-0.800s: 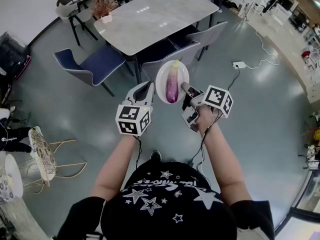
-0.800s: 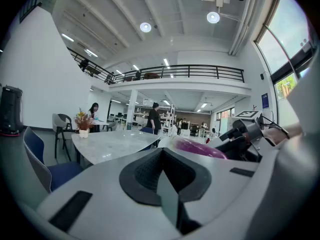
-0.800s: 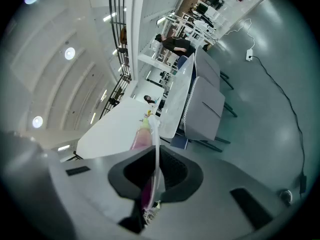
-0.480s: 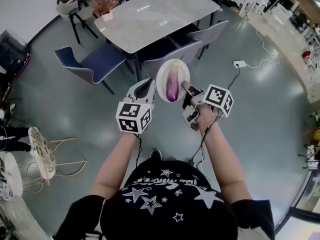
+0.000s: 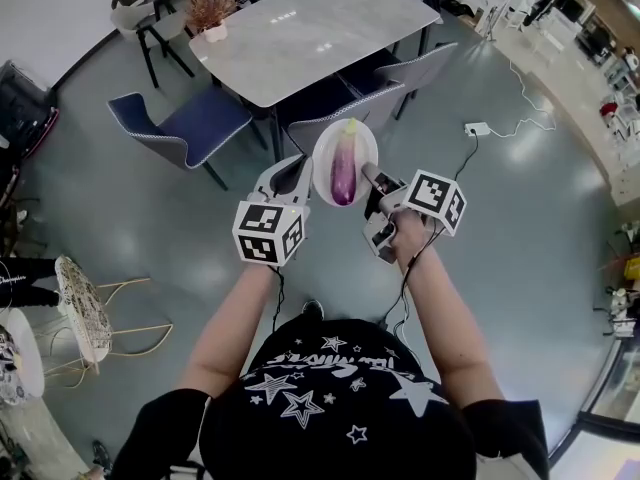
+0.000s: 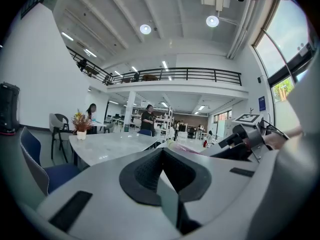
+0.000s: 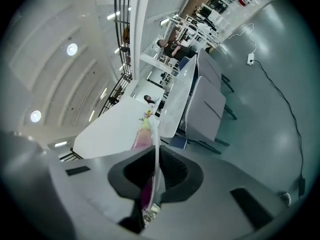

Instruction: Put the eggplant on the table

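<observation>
A purple eggplant [image 5: 344, 171] with a green stalk lies on a white plate [image 5: 325, 146] held in the air between both grippers, above the floor and short of the grey marble table [image 5: 300, 28]. My left gripper [image 5: 300, 180] is shut on the plate's left rim. My right gripper [image 5: 369, 176] is shut on its right rim. In the left gripper view the plate's rim [image 6: 168, 198] sits edge-on between the jaws, and the table [image 6: 112, 145] lies ahead. In the right gripper view the rim [image 7: 156, 149] runs through the jaws with the eggplant [image 7: 141, 138] beside it.
Grey chairs [image 5: 410, 68] and a blue chair [image 5: 190, 128] stand on the near side of the table. A potted plant [image 5: 208, 13] sits at the table's far left corner. A power strip and cable [image 5: 480, 130] lie on the floor to the right.
Both grippers and the plate stay almost where they were; the view has shifted only slightly.
</observation>
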`<state>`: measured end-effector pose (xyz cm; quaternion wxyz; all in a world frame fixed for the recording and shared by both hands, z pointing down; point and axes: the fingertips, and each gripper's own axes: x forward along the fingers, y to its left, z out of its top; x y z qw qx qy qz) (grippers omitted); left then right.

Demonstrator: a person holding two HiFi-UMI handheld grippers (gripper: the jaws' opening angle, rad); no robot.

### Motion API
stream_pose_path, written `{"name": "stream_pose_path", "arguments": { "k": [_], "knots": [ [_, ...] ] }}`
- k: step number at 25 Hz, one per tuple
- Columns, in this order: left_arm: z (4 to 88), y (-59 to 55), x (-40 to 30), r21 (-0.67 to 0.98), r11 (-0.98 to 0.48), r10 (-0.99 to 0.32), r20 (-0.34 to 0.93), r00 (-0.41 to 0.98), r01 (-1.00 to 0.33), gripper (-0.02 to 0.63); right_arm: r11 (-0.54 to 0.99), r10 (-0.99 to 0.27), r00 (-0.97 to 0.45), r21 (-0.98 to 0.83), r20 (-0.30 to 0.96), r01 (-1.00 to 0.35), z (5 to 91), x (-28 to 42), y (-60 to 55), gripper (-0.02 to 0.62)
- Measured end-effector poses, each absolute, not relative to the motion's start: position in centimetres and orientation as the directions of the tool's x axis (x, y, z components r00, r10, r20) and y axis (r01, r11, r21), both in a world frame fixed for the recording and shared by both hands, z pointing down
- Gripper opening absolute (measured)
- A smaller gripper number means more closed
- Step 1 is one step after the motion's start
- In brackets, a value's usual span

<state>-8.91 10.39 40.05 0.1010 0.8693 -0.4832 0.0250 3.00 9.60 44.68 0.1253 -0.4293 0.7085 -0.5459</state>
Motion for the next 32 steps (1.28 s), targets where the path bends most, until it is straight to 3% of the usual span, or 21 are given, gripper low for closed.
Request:
{"name": "stream_pose_path", "arguments": {
  "k": [18, 32],
  "knots": [
    [40.2, 8.2, -11.7, 0.155, -0.504, -0.838, 0.152, 0.525, -0.85, 0.008, 0.032, -0.757, -0.597, -0.896, 0.267, -0.442, 44.6, 0.8, 7.1, 0.026],
    [40.2, -1.0, -11.0, 0.155, -0.434, -0.876, 0.156, 0.456, -0.887, 0.008, 0.055, -0.711, -0.662, -0.92, 0.236, -0.387, 45.0, 1.9, -4.1, 0.026]
  ]
}}
